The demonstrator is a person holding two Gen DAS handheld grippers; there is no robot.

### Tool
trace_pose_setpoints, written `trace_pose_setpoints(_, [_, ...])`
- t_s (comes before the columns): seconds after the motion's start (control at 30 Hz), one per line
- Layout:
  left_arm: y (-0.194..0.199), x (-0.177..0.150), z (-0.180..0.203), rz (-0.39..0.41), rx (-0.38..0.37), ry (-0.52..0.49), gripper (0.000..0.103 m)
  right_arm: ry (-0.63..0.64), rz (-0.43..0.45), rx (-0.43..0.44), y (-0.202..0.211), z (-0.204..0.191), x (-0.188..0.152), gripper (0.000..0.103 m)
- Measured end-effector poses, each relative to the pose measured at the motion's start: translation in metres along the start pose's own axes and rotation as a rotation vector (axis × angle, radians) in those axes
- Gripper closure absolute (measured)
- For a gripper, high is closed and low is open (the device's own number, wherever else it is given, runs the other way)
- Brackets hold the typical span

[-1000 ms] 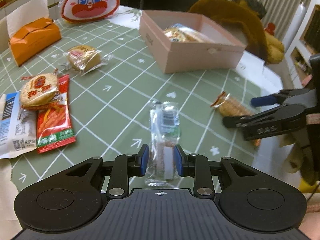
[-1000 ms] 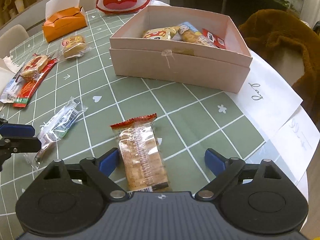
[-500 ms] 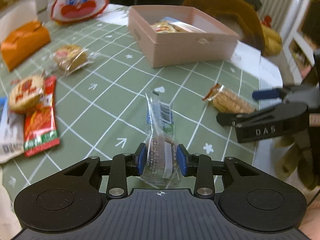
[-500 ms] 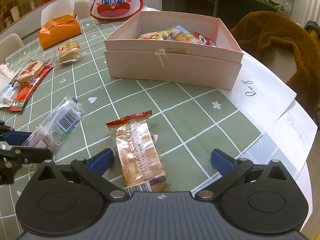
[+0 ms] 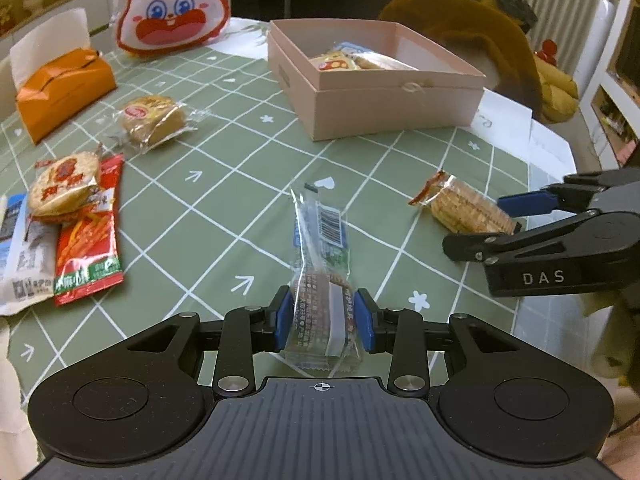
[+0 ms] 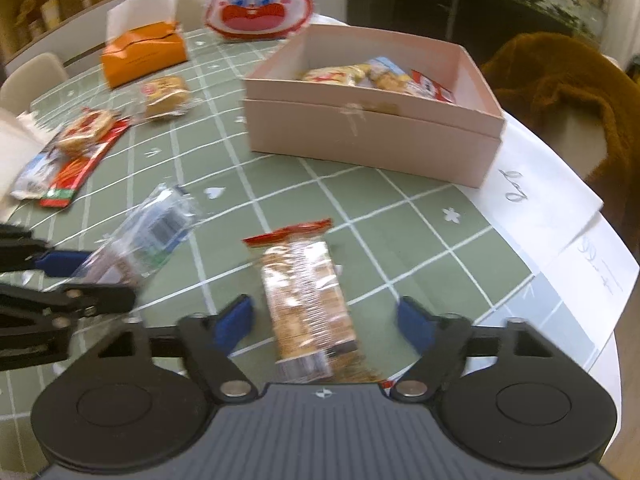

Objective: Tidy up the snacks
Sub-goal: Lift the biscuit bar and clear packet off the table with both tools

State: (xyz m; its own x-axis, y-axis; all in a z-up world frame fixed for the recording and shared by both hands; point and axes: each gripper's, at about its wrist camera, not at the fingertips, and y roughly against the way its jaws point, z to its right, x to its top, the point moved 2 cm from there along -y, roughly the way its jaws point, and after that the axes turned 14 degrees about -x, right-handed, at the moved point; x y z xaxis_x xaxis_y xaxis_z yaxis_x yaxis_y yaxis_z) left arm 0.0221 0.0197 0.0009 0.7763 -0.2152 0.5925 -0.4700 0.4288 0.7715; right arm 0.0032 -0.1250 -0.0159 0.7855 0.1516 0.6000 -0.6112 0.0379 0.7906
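Two grippers, both low over the green table (image 5: 208,216), a snack between each pair of fingers. Left gripper (image 5: 325,316): pads pinch the near end of the clear wafer pack (image 5: 320,264); wrapper buckles between them, far end with the barcode tilts up off the cloth. Right gripper (image 6: 323,320): jaws have just been closing around the cracker pack (image 6: 306,296) but stand apart from it, gap on both sides; pack lies flat on the table, red end pointing to the box. Right view is blurred. Pink box (image 5: 396,108) sits open further back, several snacks already inside. Left side of the table: round cake (image 5: 154,120), rice cracker (image 5: 64,184) on top of a red sachet (image 5: 90,248), blue-white pack (image 5: 20,256) beside them. Orange tissue box (image 5: 64,88) and rabbit bag (image 5: 172,8) at the far edge.
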Motion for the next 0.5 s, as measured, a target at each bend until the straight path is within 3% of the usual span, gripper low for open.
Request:
trace_pose_setpoints(0.07, [0.0,-0.001,0.001,0.003,0.004,-0.007,0.065,0.027,-0.001,0.016,0.006,-0.005,0.0,0.062])
trace_pose_setpoints(0.1, [0.001,-0.002,0.001,0.012,0.001,0.006,0.065,0.041,-0.008,0.025,0.009,-0.007,0.0,0.066])
trace_pose_setpoints(0.27, [0.007,-0.014,0.007,0.056,-0.019,0.049,0.065,0.054,0.004,0.07,0.028,-0.005,-0.005,0.066])
trace_pose_setpoints(0.5, [0.015,-0.007,0.03,0.05,-0.011,0.036,0.065,-0.038,0.014,0.109,0.047,0.024,-0.012,0.066])
